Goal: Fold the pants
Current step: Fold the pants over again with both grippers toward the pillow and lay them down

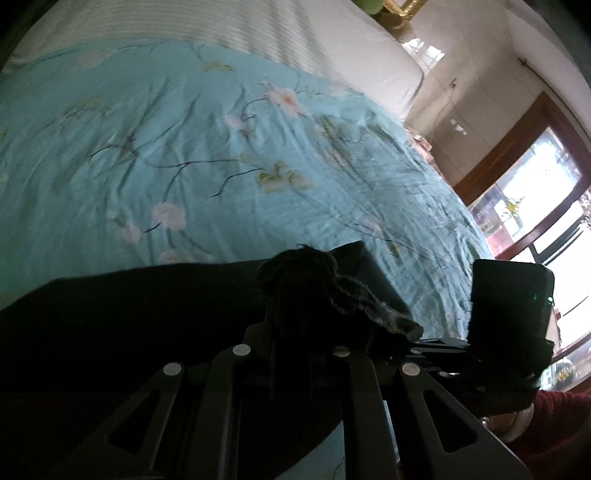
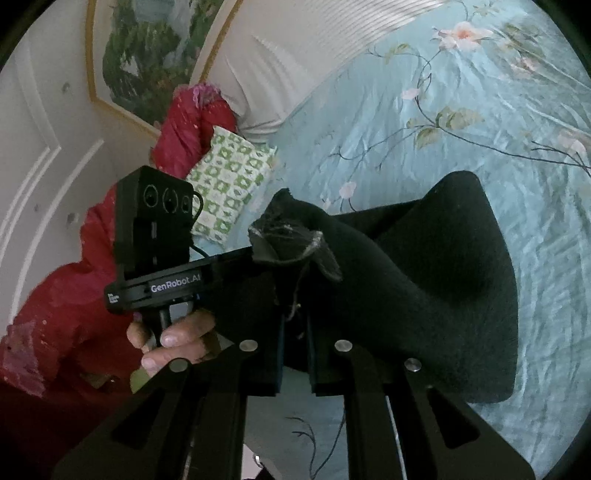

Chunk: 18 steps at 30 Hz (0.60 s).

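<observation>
Black pants (image 1: 122, 314) lie over a turquoise flowered bedspread (image 1: 184, 147). My left gripper (image 1: 295, 317) is shut on a bunched edge of the pants, whose frayed cloth sticks out above the jaws. In the right wrist view my right gripper (image 2: 295, 332) is shut on another edge of the same pants (image 2: 436, 280), with loose threads hanging between the fingers. The pants drape from it down to the bedspread (image 2: 461, 129) at the right. The other gripper's body (image 2: 155, 229) shows just left of my right gripper, held by a hand (image 2: 173, 339) in a red sleeve.
A striped white sheet (image 1: 221, 29) covers the far part of the bed. A green-and-white patterned pillow (image 2: 232, 177) and a red garment (image 2: 192, 125) lie by the wall with a framed picture (image 2: 147, 55). A window (image 1: 535, 192) is at the right.
</observation>
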### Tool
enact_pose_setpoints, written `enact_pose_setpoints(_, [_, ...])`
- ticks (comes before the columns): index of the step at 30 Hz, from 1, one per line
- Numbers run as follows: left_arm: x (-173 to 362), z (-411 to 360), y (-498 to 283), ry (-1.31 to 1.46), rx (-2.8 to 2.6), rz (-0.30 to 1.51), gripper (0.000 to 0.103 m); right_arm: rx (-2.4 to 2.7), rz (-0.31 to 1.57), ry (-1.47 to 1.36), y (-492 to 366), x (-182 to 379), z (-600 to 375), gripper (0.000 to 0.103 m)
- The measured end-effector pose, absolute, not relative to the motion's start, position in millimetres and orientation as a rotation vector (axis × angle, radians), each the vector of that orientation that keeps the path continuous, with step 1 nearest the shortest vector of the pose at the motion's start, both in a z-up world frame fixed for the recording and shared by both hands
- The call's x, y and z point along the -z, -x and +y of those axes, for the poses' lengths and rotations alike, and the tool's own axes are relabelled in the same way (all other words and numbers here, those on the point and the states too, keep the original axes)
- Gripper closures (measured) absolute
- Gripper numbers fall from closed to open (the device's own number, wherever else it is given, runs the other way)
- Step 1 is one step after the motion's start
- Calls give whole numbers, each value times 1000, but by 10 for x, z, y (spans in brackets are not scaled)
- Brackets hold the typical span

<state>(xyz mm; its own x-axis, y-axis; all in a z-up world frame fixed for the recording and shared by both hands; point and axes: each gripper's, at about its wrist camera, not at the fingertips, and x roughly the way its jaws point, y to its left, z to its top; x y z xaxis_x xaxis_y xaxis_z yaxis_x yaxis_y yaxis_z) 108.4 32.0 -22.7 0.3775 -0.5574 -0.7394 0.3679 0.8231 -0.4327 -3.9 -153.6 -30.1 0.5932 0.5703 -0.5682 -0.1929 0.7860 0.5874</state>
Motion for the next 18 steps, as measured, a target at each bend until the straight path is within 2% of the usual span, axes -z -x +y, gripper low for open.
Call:
enact_pose_setpoints(5, [297,442,-1022,213,532,1051,91,-423,875,-388,-27,329,-1381,88])
enact_pose_setpoints(9, [319,573,-928,226,458,1056,86,-415,910,-362,-71,360,-1342,84])
enact_pose_setpoints(12, [306,718,-833,251,395,1055,84,-442,917,-368,-78,359,-1307,69])
enact_pose_setpoints(14, [283,833,-749,275,351,1045,78,-451,919,-340,-79,333,-1237,61])
enact_pose_setpoints(18, [258,1112,-518,359,253,1028,67,-482,923,-290,-72,279,-1093,59])
